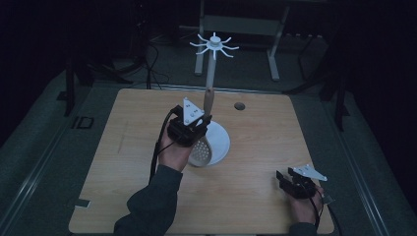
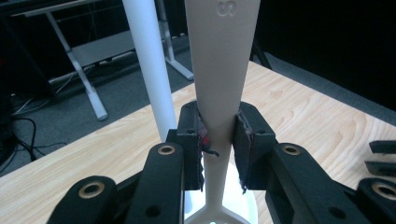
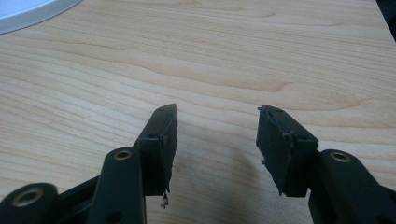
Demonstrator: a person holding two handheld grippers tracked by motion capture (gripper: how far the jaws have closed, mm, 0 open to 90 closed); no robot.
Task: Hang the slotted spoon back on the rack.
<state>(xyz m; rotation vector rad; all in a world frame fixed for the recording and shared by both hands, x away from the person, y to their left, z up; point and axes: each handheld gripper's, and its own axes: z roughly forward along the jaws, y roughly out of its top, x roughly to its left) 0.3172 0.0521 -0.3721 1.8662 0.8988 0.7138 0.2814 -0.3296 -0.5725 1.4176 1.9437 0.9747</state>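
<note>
A pale slotted spoon (image 1: 200, 150) with a long handle (image 2: 222, 56) stands nearly upright, its perforated head low over the round white base (image 1: 222, 143) of a hanger stand. My left gripper (image 1: 194, 129) (image 2: 219, 122) is shut on the narrow lower part of the handle, both pads pressing it. The stand's white pole (image 1: 211, 73) (image 2: 149, 60) rises just behind the spoon to a ring of white hooks (image 1: 214, 45). My right gripper (image 1: 283, 178) (image 3: 217, 116) rests open near the table's front right corner, with bare wood between its fingers.
The wooden table (image 1: 260, 142) has a small round hole (image 1: 239, 105) near its far edge. A grey frame with legs (image 1: 273, 44) and cables (image 1: 152, 69) lie on the dark floor behind. The base's rim (image 3: 28, 11) lies far up-left in the right gripper view.
</note>
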